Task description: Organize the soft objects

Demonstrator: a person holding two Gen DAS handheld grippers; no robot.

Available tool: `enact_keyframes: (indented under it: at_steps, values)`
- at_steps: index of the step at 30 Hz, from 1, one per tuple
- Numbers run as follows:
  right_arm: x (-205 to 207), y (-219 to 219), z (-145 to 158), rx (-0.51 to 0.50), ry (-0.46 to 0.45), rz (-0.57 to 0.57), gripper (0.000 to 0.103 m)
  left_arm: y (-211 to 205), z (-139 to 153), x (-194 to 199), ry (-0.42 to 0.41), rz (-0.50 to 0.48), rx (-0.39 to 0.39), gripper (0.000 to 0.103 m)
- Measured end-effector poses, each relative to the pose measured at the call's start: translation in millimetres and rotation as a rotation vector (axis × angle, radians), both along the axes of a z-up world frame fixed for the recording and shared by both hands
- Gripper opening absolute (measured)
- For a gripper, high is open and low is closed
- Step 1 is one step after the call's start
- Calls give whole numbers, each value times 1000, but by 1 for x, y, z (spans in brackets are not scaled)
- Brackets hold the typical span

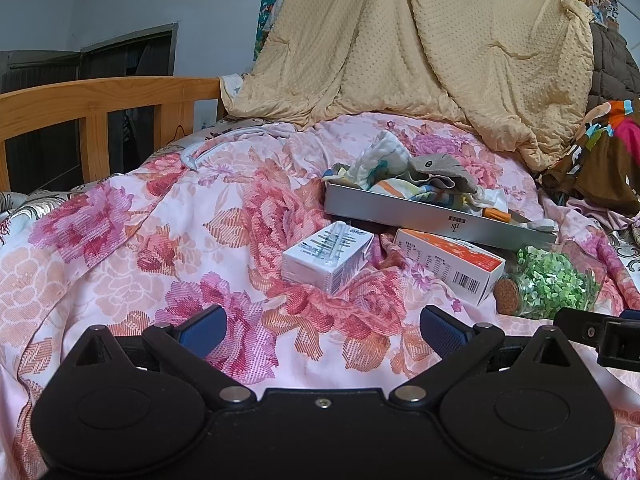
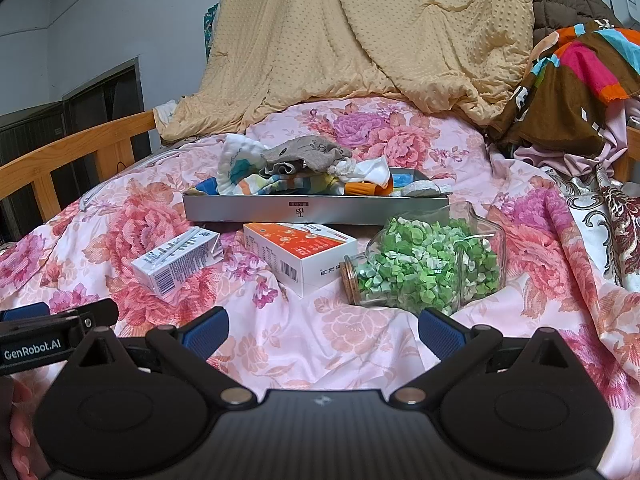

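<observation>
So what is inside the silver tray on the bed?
The silver tray holds a heap of soft things: a grey cloth on top, a white quilted cloth and colourful striped fabric. The tray floor and whatever lies beneath are covered.

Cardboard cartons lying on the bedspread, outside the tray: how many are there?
2. The white carton lies left, the orange-and-white carton beside the glass jar. More could be hidden behind the silver tray.

soft cloths: crumpled, grey, white, striped | heaped in silver tray | tray flat, behind orange box
</observation>
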State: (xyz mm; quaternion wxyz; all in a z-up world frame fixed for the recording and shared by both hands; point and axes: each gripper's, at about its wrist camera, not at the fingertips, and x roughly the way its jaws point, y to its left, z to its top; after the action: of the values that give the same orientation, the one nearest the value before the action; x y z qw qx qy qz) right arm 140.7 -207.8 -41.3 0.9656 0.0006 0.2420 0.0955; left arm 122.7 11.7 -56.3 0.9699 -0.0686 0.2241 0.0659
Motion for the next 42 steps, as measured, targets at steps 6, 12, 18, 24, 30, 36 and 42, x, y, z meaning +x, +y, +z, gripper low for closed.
enact_keyframes:
  at_steps: [6, 12, 18, 24, 30, 36, 42]
  values:
    - [0, 0, 0, 0, 0, 0, 103, 0, -1, -1, 1, -3, -1, 102]
    - [0, 0, 0, 0, 1, 0, 103, 0, -1, -1, 2, -4, -2, 102]
    - [0, 0, 0, 1, 1, 0, 103, 2, 0, -1, -5, -27, -29, 102]
    - [0, 0, 0, 1, 2, 0, 103, 8, 1, 3, 28, -8, -99, 102]
    - [1, -1, 1, 0, 2, -1, 103, 7, 1, 5, 48, -4, -91, 102]
    - [1, 0, -1, -2, 4, 0, 103, 4, 1, 5, 48, -20, -63, 102]
    - [0, 2, -5, -6, 12, 1, 103, 5, 1, 4, 40, -19, -68, 102]
